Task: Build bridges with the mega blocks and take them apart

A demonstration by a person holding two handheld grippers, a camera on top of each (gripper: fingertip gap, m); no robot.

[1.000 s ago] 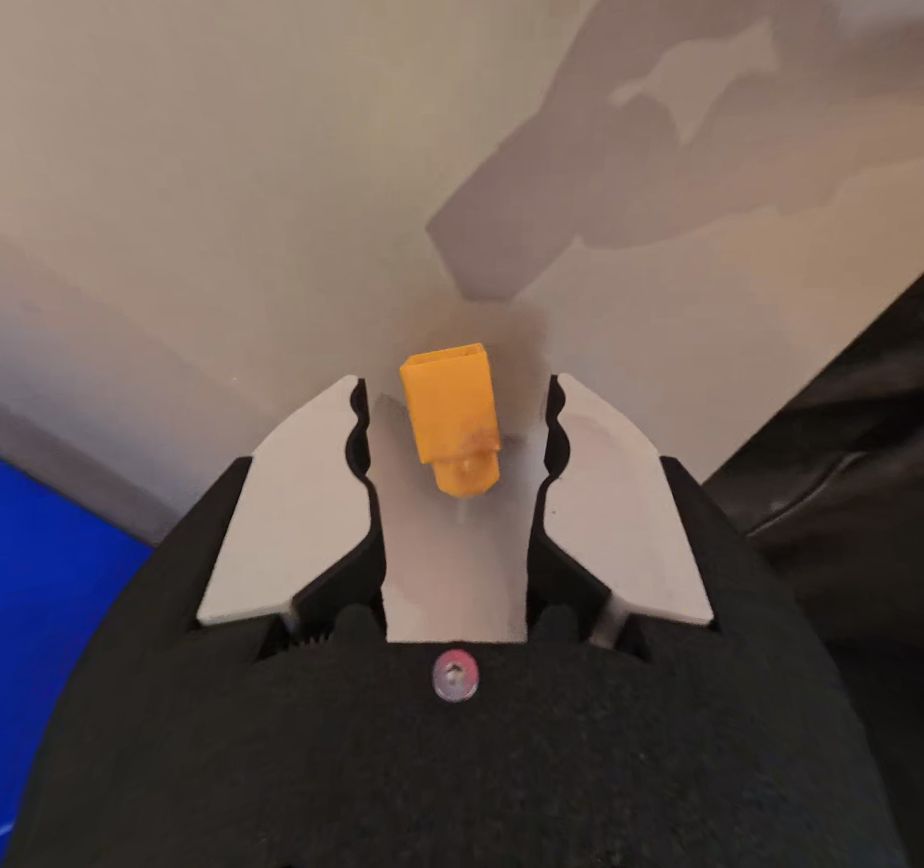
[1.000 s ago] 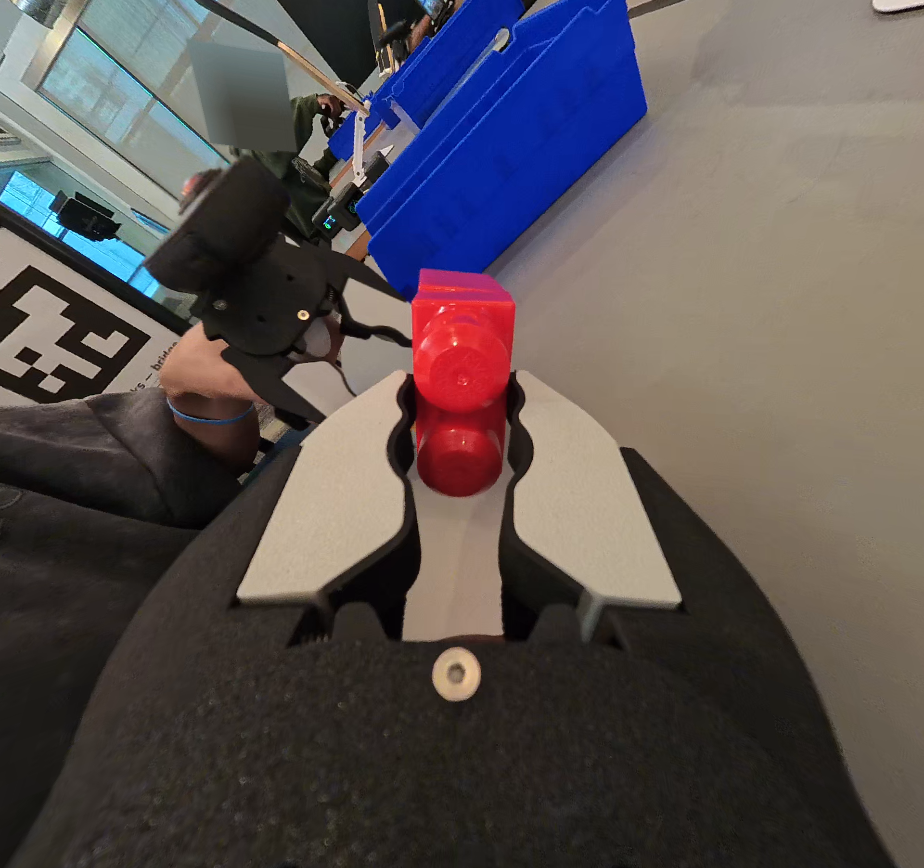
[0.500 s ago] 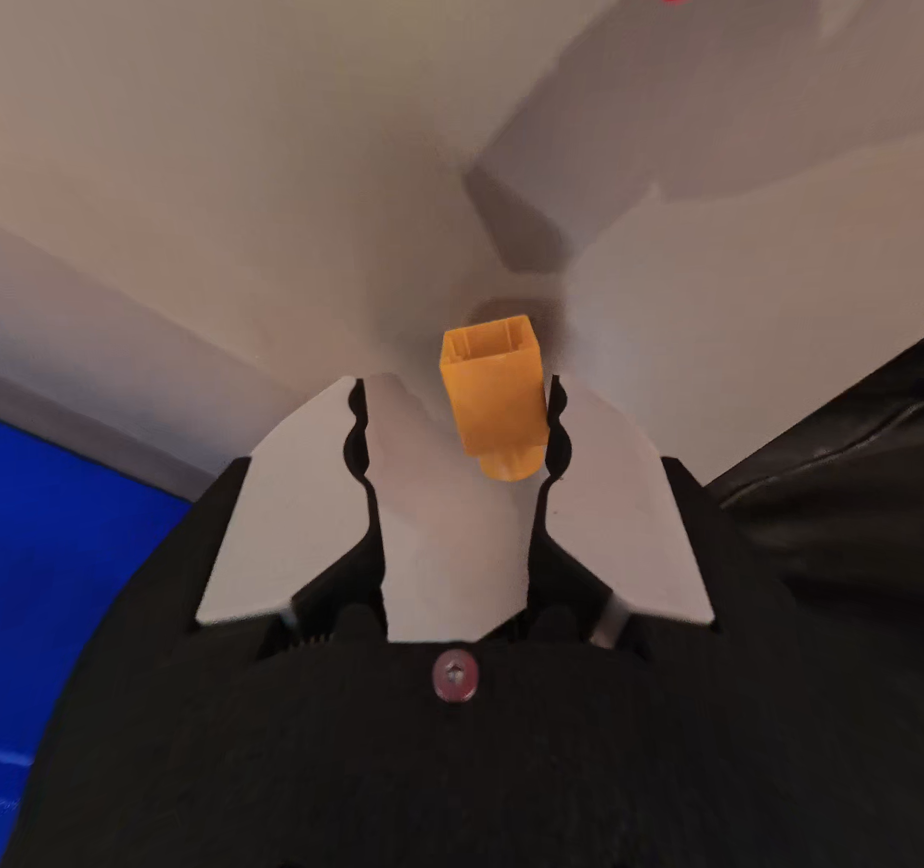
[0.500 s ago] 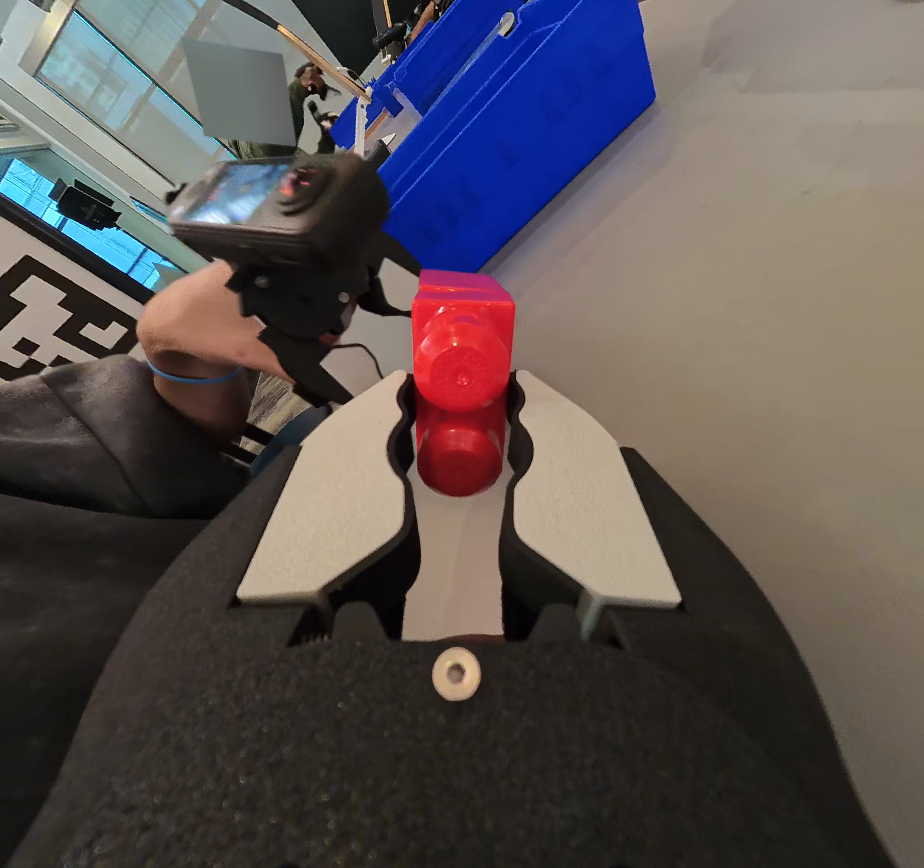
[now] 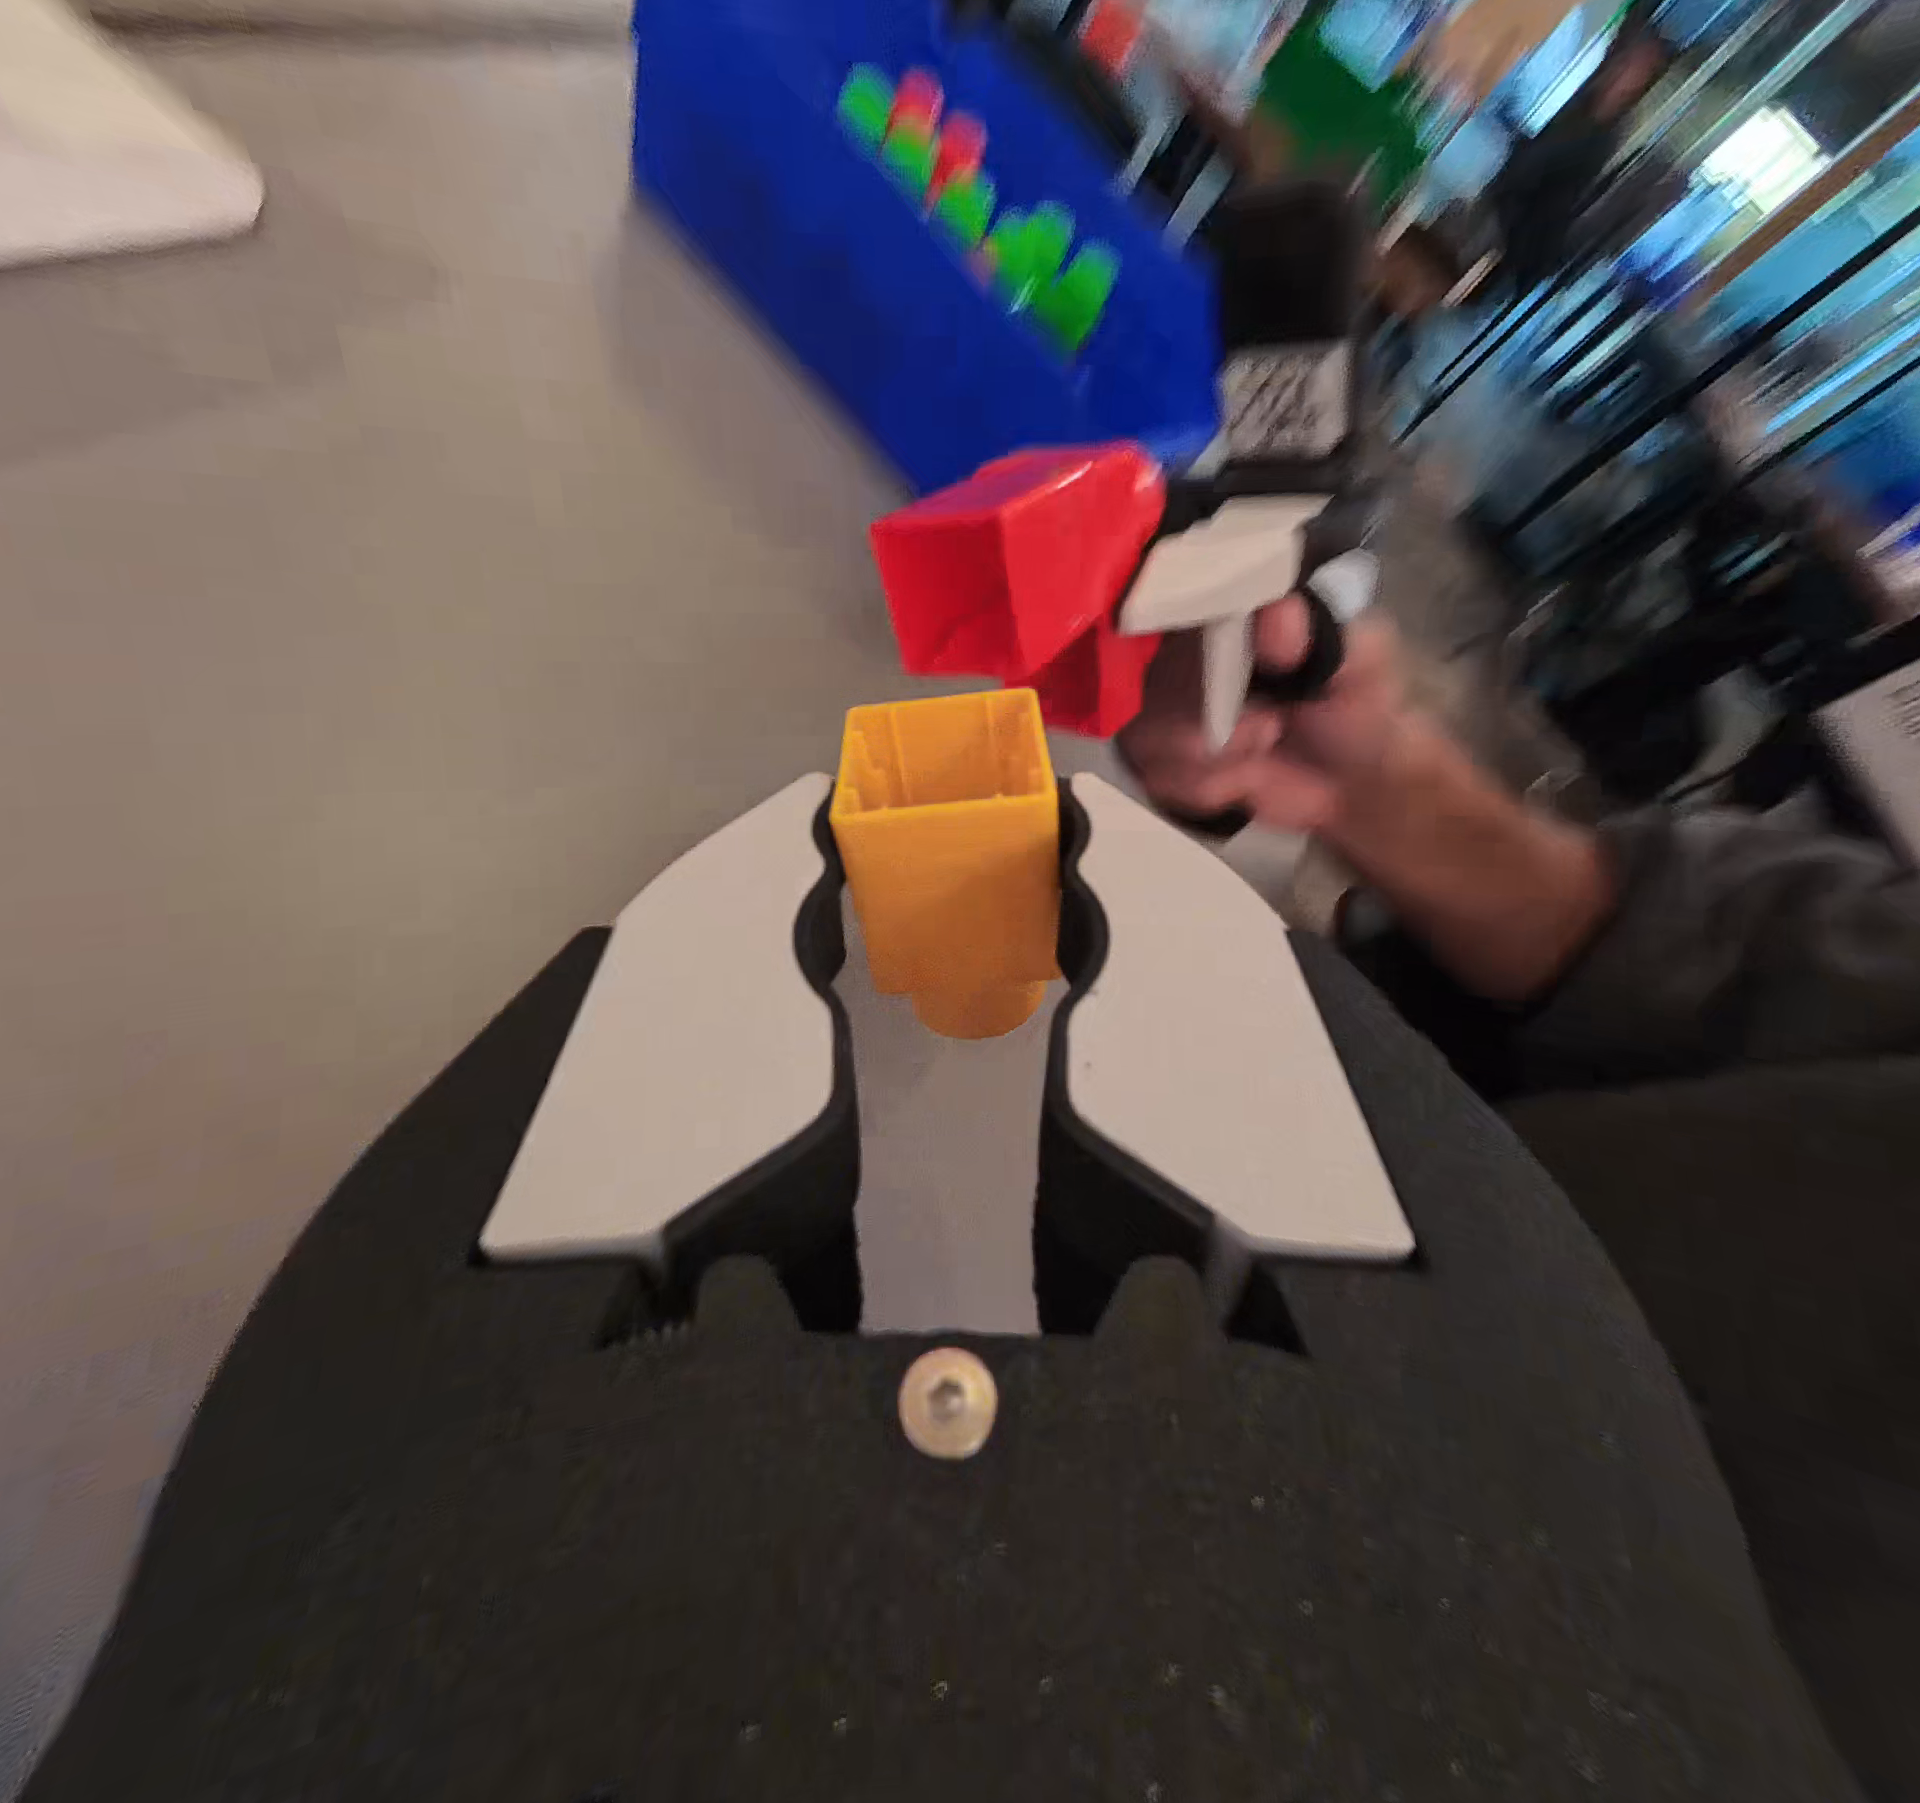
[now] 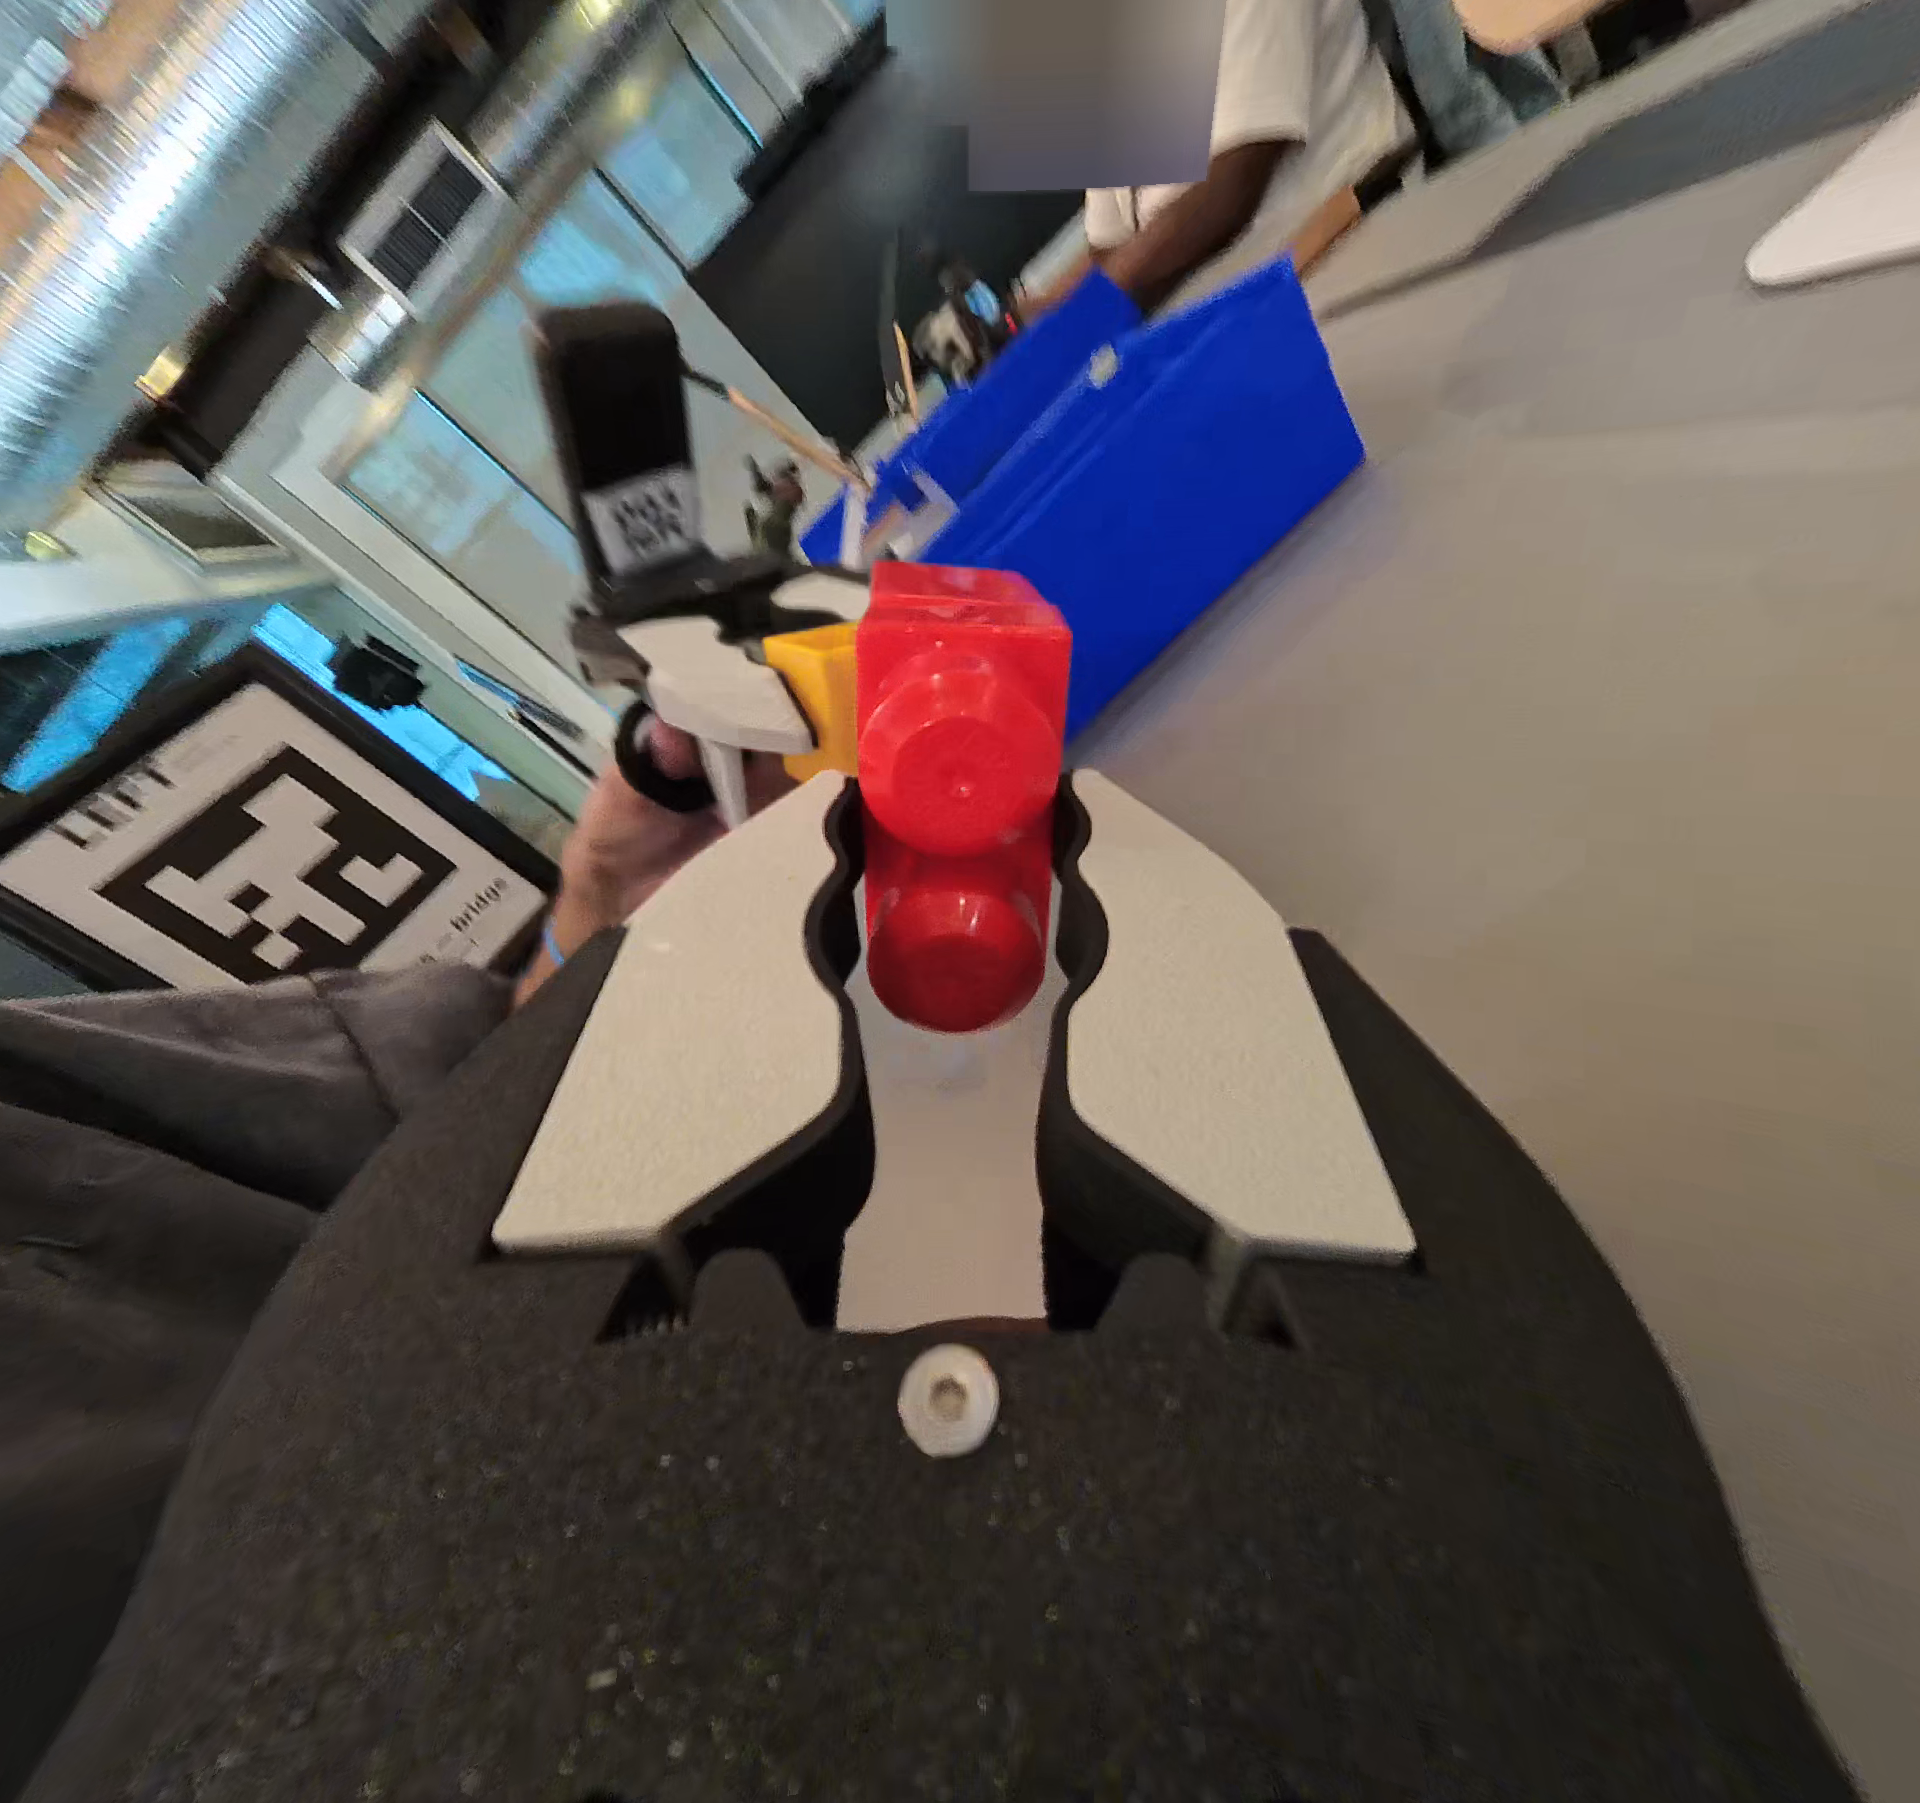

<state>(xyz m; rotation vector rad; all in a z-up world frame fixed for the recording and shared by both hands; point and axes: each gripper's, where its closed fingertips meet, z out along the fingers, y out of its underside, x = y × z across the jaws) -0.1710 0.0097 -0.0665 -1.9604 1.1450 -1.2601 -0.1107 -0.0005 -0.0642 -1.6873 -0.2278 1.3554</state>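
My left gripper (image 5: pixel 948 818) is shut on a small orange block (image 5: pixel 948 860), hollow end pointing forward, held above the table. My right gripper (image 6: pixel 956 818) is shut on a red two-stud block (image 6: pixel 961 777), studs facing the camera. In the left wrist view the red block (image 5: pixel 1013 569) hangs just beyond and above the orange block, held by the right gripper (image 5: pixel 1164 569). In the right wrist view the left gripper (image 6: pixel 790 704) brings the orange block (image 6: pixel 821 688) close against the red block's left side. I cannot tell whether the two blocks touch.
A blue bin (image 5: pixel 831 226) with green and red blocks (image 5: pixel 977 195) stands on the grey table (image 5: pixel 364 558) behind the blocks; it also shows in the right wrist view (image 6: pixel 1143 527). A white object (image 6: pixel 1849 215) lies at the far right. A person (image 6: pixel 1299 60) stands behind the bin. The tips of one gripper are about 7 cm away from the tips of the other. Both grippers' tips are roughly 35 cm from the white object (image 6: pixel 1849 215).
My left gripper closed on the orange block, lifted it off the table and swung up toward the red block. My right gripper kept hold of the red block and turned slightly.
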